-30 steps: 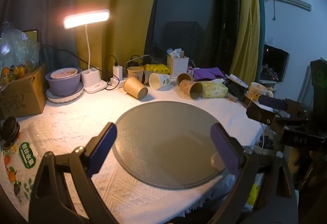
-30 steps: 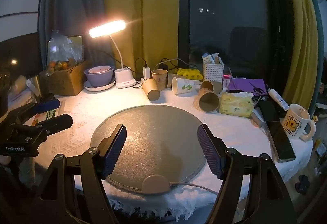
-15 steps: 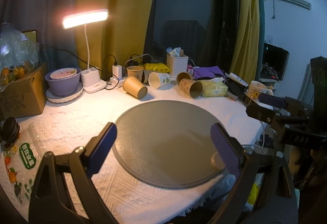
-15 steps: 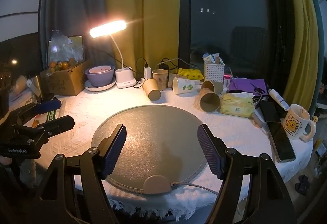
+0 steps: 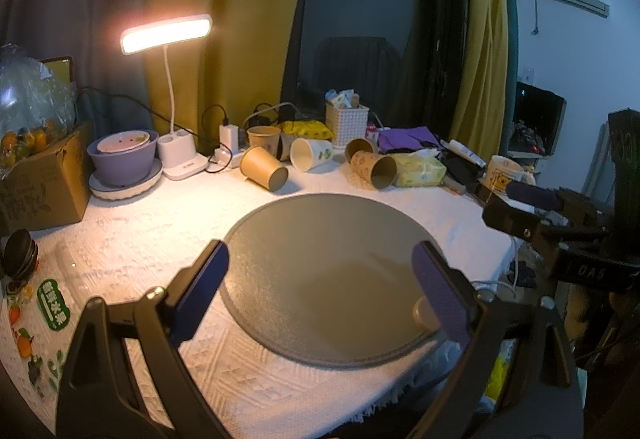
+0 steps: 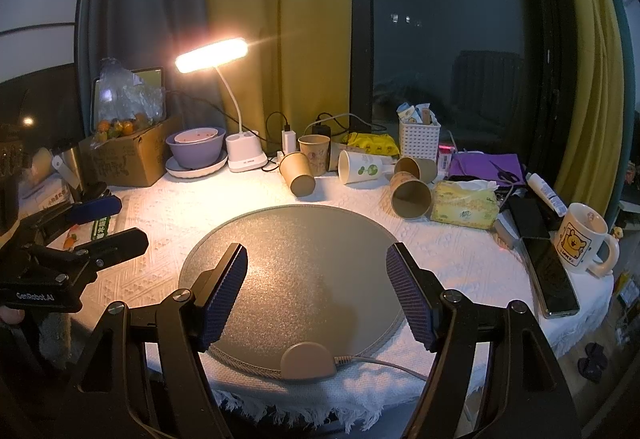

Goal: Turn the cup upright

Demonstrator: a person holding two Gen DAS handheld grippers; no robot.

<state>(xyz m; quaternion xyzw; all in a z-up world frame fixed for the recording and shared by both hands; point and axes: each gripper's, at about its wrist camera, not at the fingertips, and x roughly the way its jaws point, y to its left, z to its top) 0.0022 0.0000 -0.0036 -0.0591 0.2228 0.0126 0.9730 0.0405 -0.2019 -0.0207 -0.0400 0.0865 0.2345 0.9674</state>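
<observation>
Brown paper cups are seen lying on their sides at the far edge of the table (image 6: pixel 460 251), well ahead of both tools and beyond the round grey mat (image 6: pixel 296 263). One plain cup (image 6: pixel 297 173) lies ahead and left of the right tool (image 6: pixel 316 291), its base turned toward the camera; a white cup (image 6: pixel 360 167) and two more brown cups (image 6: pixel 412 193) lie ahead and to the right. One brown cup (image 6: pixel 314 153) already stands upright behind them. No cup has been touched by either tool; the task is judged to be at its start, with approach, grasp and turning all left.

The right tool is held low over the near rim of the mat, fingers spread wide, nothing between them. The left tool (image 5: pixel 320 291) is held likewise over the mat, released and empty, pointing toward the same plain cup (image 5: pixel 264 169). Which cup is intended cannot be told.
</observation>
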